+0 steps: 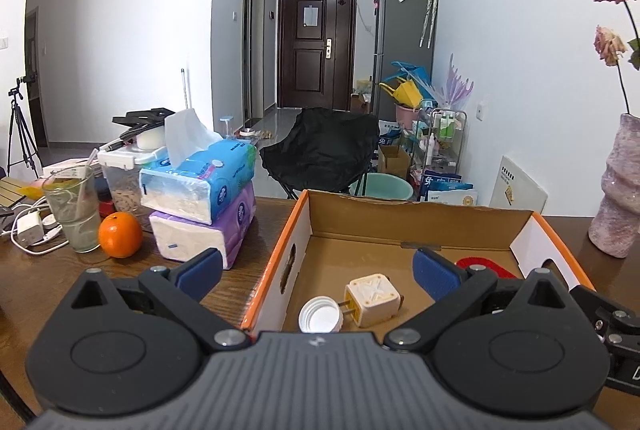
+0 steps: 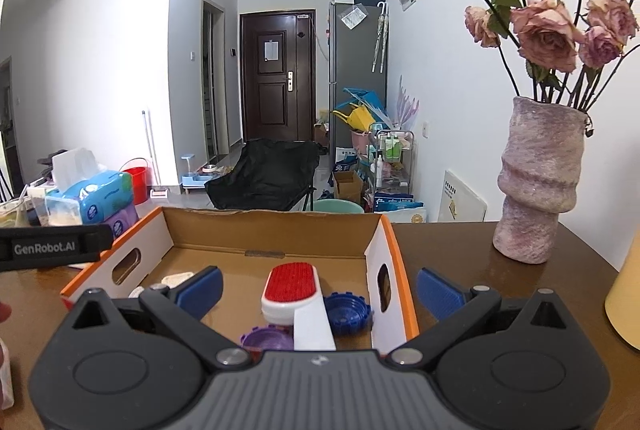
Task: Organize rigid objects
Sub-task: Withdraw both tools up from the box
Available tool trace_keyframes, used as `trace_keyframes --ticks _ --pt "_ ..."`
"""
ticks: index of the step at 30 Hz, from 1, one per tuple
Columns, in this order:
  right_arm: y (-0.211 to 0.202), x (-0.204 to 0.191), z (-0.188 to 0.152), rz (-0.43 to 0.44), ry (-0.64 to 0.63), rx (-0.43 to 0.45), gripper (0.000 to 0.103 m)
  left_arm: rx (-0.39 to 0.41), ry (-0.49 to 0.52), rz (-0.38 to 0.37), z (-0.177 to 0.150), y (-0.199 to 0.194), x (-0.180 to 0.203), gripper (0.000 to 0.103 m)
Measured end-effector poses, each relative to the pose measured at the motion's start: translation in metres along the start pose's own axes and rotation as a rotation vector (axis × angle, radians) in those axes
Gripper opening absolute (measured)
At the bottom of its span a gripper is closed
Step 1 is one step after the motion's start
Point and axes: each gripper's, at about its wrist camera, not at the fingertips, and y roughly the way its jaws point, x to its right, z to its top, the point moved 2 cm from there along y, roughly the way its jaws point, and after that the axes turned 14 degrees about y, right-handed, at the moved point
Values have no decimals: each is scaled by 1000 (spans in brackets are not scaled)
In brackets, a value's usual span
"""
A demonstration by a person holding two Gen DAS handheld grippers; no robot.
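Observation:
An open cardboard box point(image 1: 400, 218) point(image 2: 272, 230) with orange rims sits on the brown wooden table. In the left wrist view a cream plug adapter point(image 1: 374, 300) and a white bottle cap point(image 1: 320, 316) lie on its floor, with part of a red lint brush point(image 1: 482, 266) further right. My left gripper point(image 1: 318, 272) hangs open above the box's left wall, holding nothing. In the right wrist view the red and white lint brush point(image 2: 294, 294), a blue cap point(image 2: 348, 312) and a purple cap point(image 2: 266, 340) lie in the box. My right gripper point(image 2: 320, 288) is open over the box's right wall, holding nothing.
Left of the box stand stacked tissue packs point(image 1: 204, 198), an orange point(image 1: 120, 234), a glass point(image 1: 76, 210) and white chargers with cables point(image 1: 30, 226). A pink vase of dried roses point(image 2: 536, 182) stands right of the box. A black chair point(image 1: 320, 150) sits beyond the table.

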Motion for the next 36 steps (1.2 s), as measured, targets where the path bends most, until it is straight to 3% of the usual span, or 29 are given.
trace_keyframes --ticks 22,36 --pt "-79 4 -26 -4 -18 -3 103 -7 -8 -4 -30 -75 -13 103" --pt "-129 10 -56 -10 -28 -17 103 -15 39 -23 -56 -129 -5 103"
